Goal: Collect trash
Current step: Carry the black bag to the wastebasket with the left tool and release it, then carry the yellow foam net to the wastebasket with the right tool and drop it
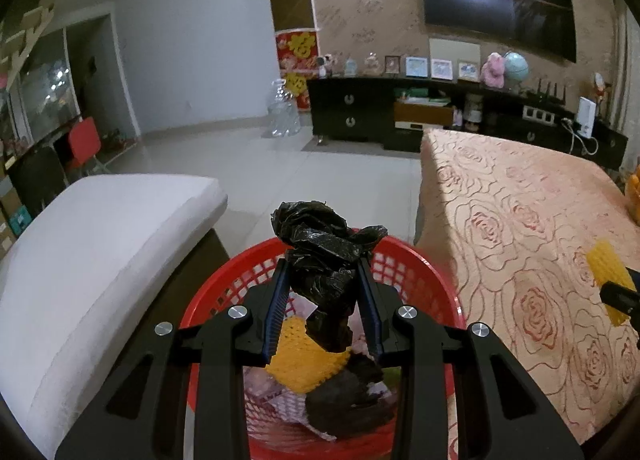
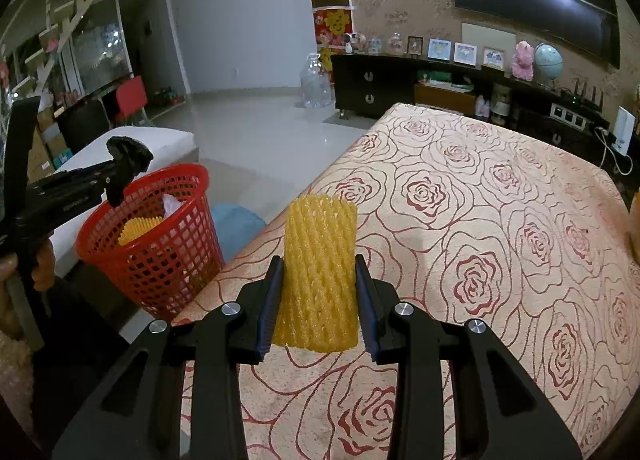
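Note:
My left gripper (image 1: 323, 260) is shut on a crumpled black plastic bag (image 1: 324, 256) and holds it over the red mesh basket (image 1: 424, 280). The basket holds a yellow foam net (image 1: 308, 356), dark trash and paper. In the right wrist view the left gripper (image 2: 120, 176) with the black bag (image 2: 130, 152) hangs above the basket (image 2: 160, 256). My right gripper (image 2: 318, 264) is shut on a yellow foam fruit net (image 2: 320, 268) above the rose-patterned table (image 2: 500, 244). This net also shows at the right edge of the left wrist view (image 1: 608, 272).
The basket stands on the floor between a white cushioned seat (image 1: 92, 260) and the table (image 1: 520, 220). A blue object (image 2: 234, 226) lies on the floor beside the basket. A dark cabinet (image 1: 400, 112) with frames and a large clear bottle (image 1: 282, 110) stand at the far wall.

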The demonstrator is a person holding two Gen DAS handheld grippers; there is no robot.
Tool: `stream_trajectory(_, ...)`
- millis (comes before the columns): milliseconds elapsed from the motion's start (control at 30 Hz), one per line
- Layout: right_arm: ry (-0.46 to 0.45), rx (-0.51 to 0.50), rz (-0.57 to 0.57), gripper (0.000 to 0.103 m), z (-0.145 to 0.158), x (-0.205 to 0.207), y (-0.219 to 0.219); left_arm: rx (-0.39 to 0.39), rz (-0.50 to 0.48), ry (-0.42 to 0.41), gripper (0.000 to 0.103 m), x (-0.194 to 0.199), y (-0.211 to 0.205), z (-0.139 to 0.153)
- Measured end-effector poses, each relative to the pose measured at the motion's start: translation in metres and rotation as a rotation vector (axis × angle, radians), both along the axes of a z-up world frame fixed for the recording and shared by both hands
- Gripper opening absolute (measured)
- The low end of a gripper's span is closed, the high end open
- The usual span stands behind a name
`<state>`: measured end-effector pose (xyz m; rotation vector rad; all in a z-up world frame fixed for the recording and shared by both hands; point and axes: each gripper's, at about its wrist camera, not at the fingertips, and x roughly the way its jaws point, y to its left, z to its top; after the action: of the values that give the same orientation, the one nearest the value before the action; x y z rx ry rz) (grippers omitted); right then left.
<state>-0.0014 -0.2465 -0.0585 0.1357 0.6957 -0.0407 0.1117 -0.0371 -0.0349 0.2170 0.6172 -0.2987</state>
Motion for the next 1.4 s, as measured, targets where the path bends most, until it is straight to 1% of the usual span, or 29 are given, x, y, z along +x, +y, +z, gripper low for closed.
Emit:
stream_trajectory(300,0.009,-0.003,0.016,0.034,-0.004,0.005,0.008,0.02,0.037,0.049,0.034,0.007,0.013,-0.011)
stream_trajectory(400,0.013,-0.003,0.021,0.034,-0.005,0.008,0.012,0.01,0.041,0.057,0.042,0.008,0.017,-0.011)
stream_trajectory(500,0.013,-0.003,0.035,0.034,-0.006,0.011,0.018,0.005,0.04,0.056,0.054,0.008,0.018,-0.011)
stream_trajectory(533,0.013,-0.003,0.041,0.034,-0.006,0.012,0.021,0.003,0.04,0.057,0.062,0.008,0.019,-0.011)
stream_trajectory(567,0.013,-0.004,0.046,0.034,-0.005,0.012,0.023,-0.002,0.041,0.06,0.067,0.007,0.02,-0.01)
stream_trajectory(667,0.013,-0.01,0.061,0.034,-0.005,0.014,0.031,-0.012,0.043,0.065,0.071,0.008,0.022,-0.009)
stream_trajectory(733,0.012,-0.011,0.068,0.034,-0.005,0.015,0.035,-0.02,0.047,0.068,0.073,0.008,0.024,-0.008)
stream_trajectory(867,0.007,-0.011,0.08,0.034,-0.001,0.016,0.042,-0.075,0.063,0.06,0.075,0.008,0.035,-0.002)
stream_trajectory(933,0.006,-0.005,0.092,0.034,0.001,0.019,0.047,-0.106,0.082,0.05,0.075,0.008,0.043,0.002)
stream_trajectory(1000,0.004,-0.003,0.106,0.034,0.004,0.022,0.054,-0.133,0.125,0.037,0.075,0.008,0.054,0.007)
stream_trajectory(1033,0.003,-0.003,0.112,0.034,0.005,0.023,0.057,-0.139,0.161,0.022,0.075,0.008,0.06,0.009)
stream_trajectory(1167,-0.005,0.014,0.144,0.034,0.013,0.033,0.073,-0.171,0.219,-0.027,0.075,0.003,0.074,0.018)
stream_trajectory(1233,-0.012,0.028,0.166,0.034,0.017,0.041,0.084,-0.184,0.235,-0.037,0.075,0.003,0.078,0.021)
stream_trajectory(1400,-0.021,0.025,0.222,0.034,0.027,0.062,0.114,-0.205,0.259,-0.042,0.075,0.004,0.089,0.022)
